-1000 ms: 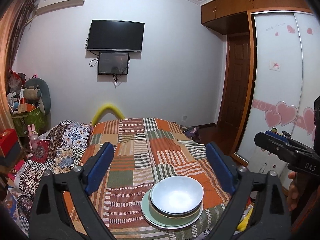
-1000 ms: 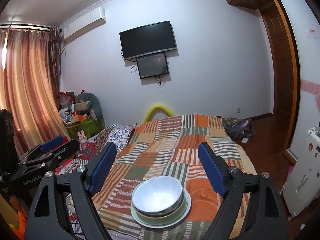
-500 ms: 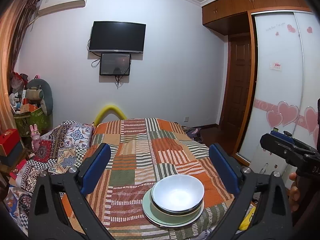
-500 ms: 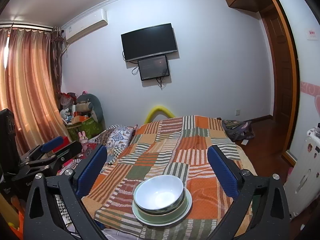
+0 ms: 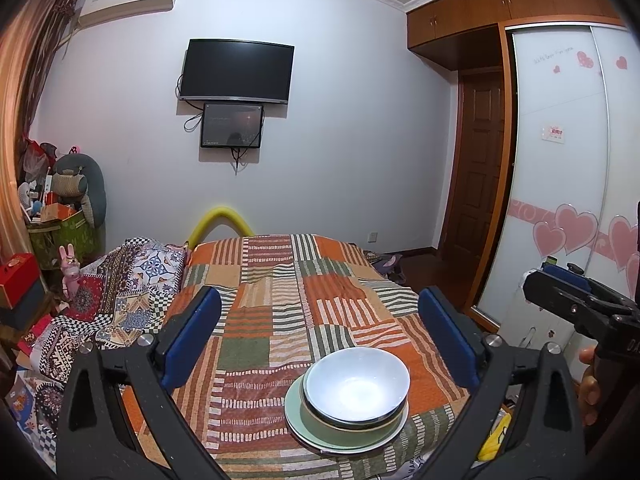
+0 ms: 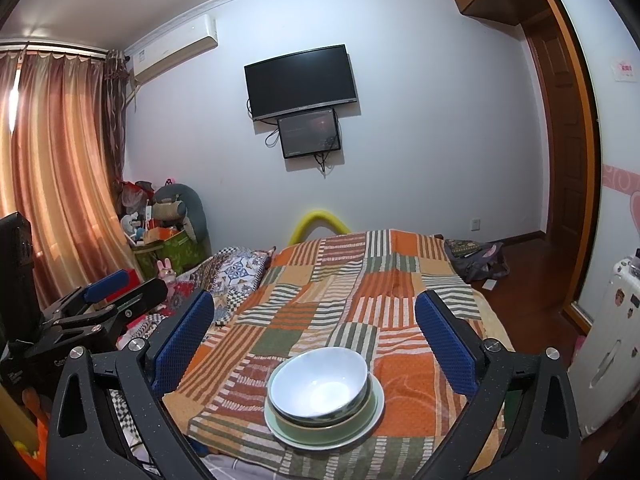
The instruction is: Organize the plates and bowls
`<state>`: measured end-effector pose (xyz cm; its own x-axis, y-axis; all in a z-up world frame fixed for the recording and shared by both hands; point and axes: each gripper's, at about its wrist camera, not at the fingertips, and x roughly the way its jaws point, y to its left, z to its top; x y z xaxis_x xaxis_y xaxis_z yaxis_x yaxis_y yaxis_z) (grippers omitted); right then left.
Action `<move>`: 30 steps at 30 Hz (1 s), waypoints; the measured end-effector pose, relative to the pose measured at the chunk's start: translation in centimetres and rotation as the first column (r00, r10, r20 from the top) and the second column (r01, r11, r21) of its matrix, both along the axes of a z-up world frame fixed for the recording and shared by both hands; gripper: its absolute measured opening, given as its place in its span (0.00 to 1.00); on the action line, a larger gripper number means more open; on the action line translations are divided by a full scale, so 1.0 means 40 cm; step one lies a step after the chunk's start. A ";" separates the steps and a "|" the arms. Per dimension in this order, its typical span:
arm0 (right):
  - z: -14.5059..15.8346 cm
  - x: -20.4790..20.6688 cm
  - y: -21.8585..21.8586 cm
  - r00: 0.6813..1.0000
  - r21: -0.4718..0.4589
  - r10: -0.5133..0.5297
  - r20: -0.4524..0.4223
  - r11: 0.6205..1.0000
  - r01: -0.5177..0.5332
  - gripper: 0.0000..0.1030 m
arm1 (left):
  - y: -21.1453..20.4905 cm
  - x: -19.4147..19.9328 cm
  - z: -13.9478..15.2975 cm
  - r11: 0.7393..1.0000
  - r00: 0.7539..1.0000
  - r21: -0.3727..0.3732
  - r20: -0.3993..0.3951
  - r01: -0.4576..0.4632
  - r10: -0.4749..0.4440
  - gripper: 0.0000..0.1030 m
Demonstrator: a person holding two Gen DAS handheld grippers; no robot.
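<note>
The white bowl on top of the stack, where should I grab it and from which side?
Probably the rim of the white bowl on its near edge, coming from the front and slightly above. It sits upright, nested in the green bowl on the plate, so only its thin rim stands clear.

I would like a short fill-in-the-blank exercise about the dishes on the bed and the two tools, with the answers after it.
1. The pale blue bowl sits at the ____ of the stack of dishes.
2. The lowest dish is a light green round ____, lying on the striped patchwork bedspread.
3. The left tool and the right tool both have their blue pads wide ____.
4. Neither tool is ____ the stack of dishes.

Missing words: top; plate; open; touching
</note>
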<state>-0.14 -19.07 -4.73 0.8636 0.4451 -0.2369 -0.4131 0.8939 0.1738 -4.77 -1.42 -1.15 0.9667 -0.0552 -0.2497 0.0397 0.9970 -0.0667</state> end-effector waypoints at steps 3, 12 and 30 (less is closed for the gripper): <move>0.000 -0.001 0.001 1.000 0.000 0.001 0.001 1.000 -0.001 0.98 | 0.000 0.000 0.000 1.000 1.000 0.000 0.000 0.000 0.000 0.98; 0.001 0.000 0.001 1.000 -0.001 0.000 -0.001 1.000 0.000 0.98 | -0.003 0.001 -0.014 1.000 1.000 0.000 -0.003 0.005 -0.005 0.98; 0.004 -0.002 0.000 1.000 -0.002 0.001 -0.002 1.000 -0.001 0.99 | -0.015 0.000 -0.015 1.000 1.000 0.014 0.010 0.016 -0.017 0.99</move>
